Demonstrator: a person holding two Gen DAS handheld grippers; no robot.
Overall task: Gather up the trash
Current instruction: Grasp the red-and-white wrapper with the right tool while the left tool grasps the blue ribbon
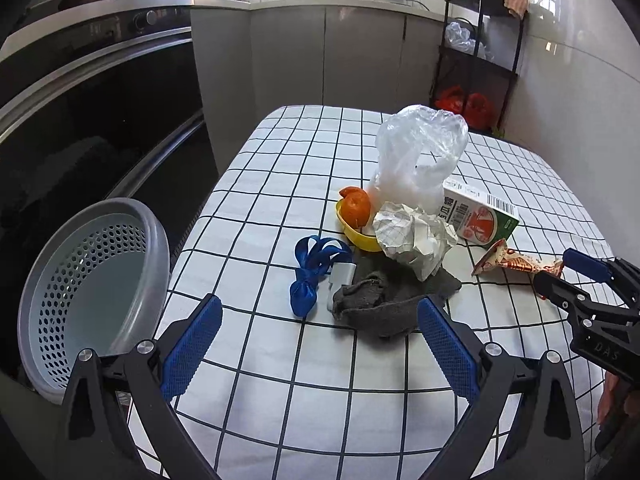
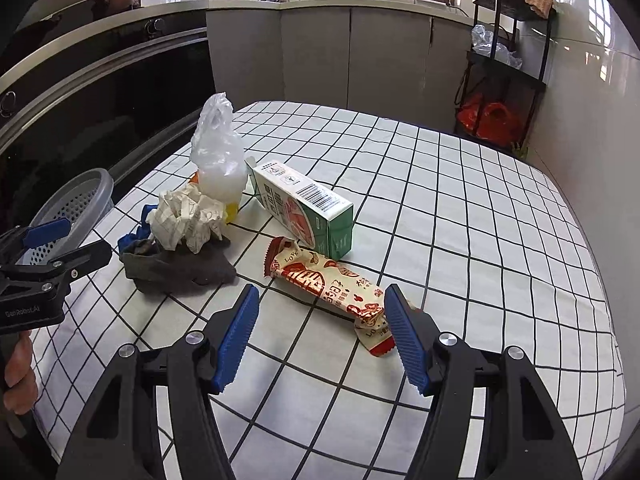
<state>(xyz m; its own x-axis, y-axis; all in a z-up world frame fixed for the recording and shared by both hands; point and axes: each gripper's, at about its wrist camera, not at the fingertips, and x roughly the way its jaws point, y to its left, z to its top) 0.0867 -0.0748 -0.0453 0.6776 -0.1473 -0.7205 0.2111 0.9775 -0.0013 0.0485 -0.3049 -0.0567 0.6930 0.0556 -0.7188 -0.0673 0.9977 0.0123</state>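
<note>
Hovering over the checked table (image 1: pixel 304 400), my left claw (image 1: pixel 320 344) gapes wide and empty, the basket (image 1: pixel 96 280) to its left and the grey cloth (image 1: pixel 384 304) just ahead. My right claw (image 2: pixel 320 336) stands open, gripping nothing; the snack wrapper (image 2: pixel 328 284) lies just beyond its tips, one crimped end near the right pad.

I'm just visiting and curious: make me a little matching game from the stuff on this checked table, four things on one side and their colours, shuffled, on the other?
Things:
1. ribbon
2. rag
3. small bowl under the orange
4. plastic bag

Colours:
A. clear
B. yellow
C. blue
D. dark grey

Pairs: 1-C, 2-D, 3-B, 4-A
</note>
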